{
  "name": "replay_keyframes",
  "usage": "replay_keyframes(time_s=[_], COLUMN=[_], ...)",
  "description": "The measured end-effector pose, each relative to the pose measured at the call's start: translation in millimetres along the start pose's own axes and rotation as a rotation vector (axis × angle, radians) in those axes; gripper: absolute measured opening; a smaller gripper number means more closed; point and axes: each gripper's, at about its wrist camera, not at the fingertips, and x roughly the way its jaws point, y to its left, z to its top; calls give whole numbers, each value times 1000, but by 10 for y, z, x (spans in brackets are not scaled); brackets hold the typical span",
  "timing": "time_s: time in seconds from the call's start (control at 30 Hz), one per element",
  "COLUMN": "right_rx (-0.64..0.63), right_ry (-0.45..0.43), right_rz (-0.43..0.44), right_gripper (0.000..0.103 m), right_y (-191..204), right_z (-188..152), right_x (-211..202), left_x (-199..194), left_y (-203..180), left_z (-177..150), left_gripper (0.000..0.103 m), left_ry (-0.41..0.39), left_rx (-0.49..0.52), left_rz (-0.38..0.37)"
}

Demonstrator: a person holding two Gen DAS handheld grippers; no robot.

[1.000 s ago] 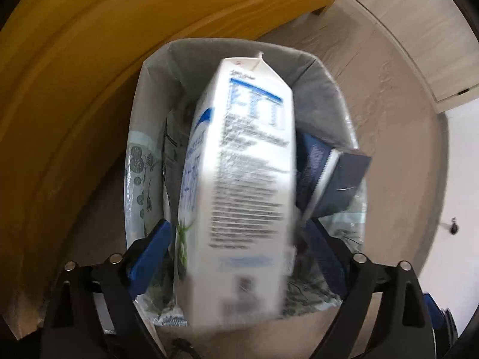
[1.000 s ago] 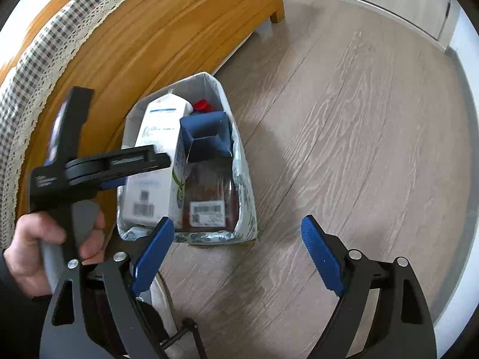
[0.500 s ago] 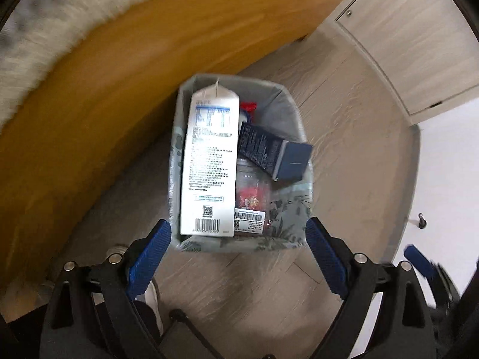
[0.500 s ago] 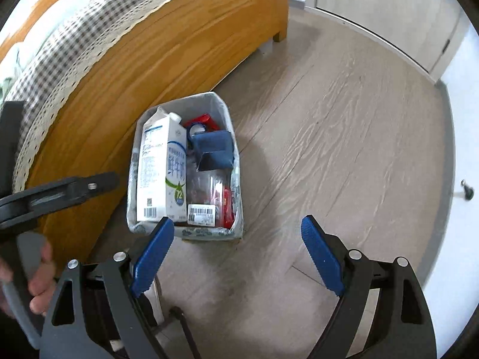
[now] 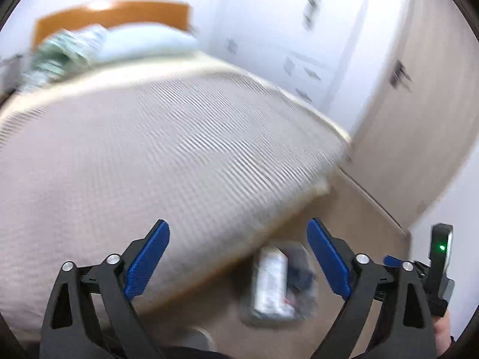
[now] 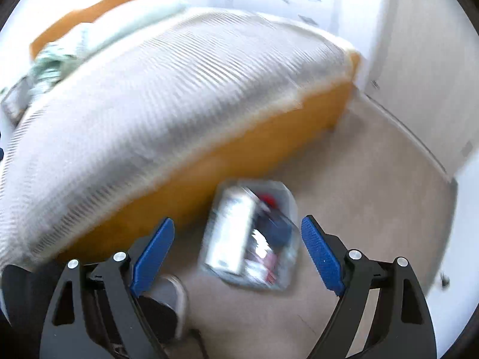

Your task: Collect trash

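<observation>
Nearest to you, your left gripper (image 5: 238, 264) has its blue-padded jaws spread wide with nothing between them, and your right gripper (image 6: 238, 257) is spread just as wide and just as empty. Both views are smeared with motion blur, so slow your hands before you choose the next target; you cannot pick out small litter from pictures this soft.

Just beyond the fingertips, on the pale wood-look floor (image 6: 374, 194), stands the small translucent trash bag (image 6: 287, 272), close against the side of the bed. In it you can make out the tall white milk carton (image 6: 232, 233), a dark blue box (image 6: 280, 229) beside it, and something red (image 6: 268, 200) at the far end; finer detail is lost to blur. The bag looks well filled and it stands upright, so come in from above with each new piece instead of nudging its thin wall.

Behind it is the orange wooden bed frame (image 6: 239, 161), topped by the grey-and-white checked bedspread (image 5: 149, 155). Sweep your cameras steadily across that cover: no trash shows on it here. Farther off lie a pale pillow (image 5: 146, 42) and a crumpled green-patterned cloth (image 5: 57, 56) near the headboard, then white cabinet fronts (image 5: 299, 30). Check around that cloth.
</observation>
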Motion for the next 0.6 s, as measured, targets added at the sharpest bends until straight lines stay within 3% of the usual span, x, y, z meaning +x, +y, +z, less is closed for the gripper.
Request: replay_keyframes(time_s=[0.13,0.23,0.4,0.6], right_rx=[-143,-237,-298,-293], right_ry=[-76,-124,-151,-146], right_rz=[112,220,322,420], right_gripper=[83,83,83,83], right_y=[948,1604,2608,3448], right_z=[503,817,1452,2165], right_x=[-156,-284,-273,4], left_x=[-566,-902,-1333,-1342], left_y=[957,1620,2473,3171], left_z=[436,666,1096,1533], left_gripper=[93,93,95,96], left_ry=[-115,-150,-189,-209], left_rx=[-46,-108,-172,-202], left_rz=[196,318,422,455])
